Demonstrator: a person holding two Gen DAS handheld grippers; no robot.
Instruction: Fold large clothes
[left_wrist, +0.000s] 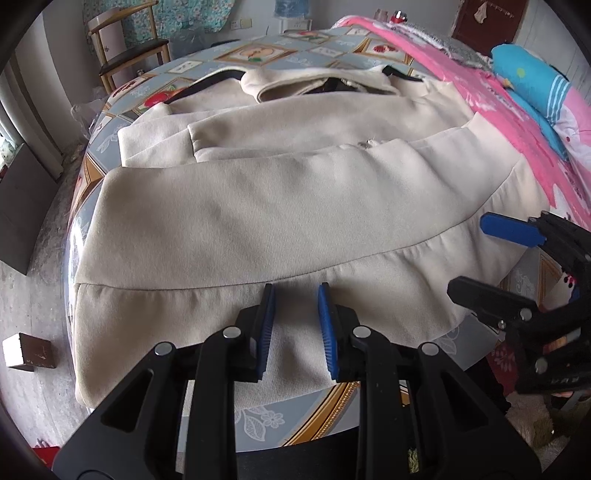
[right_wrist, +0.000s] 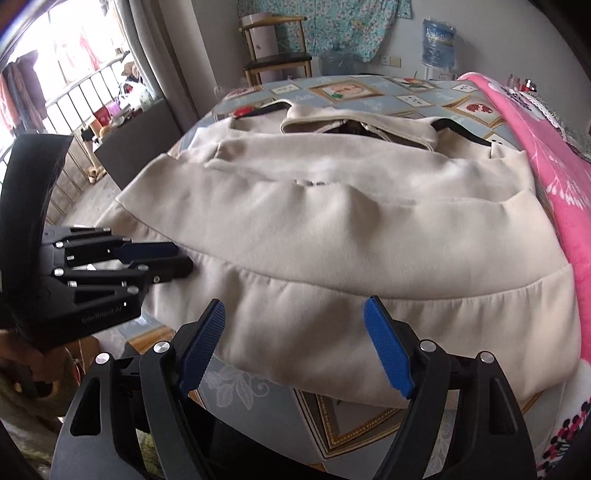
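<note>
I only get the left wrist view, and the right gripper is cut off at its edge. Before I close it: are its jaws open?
Observer: Yes. The right gripper stands wide open, with nothing pinched.
Operator: What lies under it?
Observer: The near hem of the coat. The hem's edge crosses between the two pads, with the table cover showing just below it.
Operator: That gripper hides the hem's right end from me. Where does it stop?
Observer: It runs on past the right pad, up to the pink blanket.
</note>
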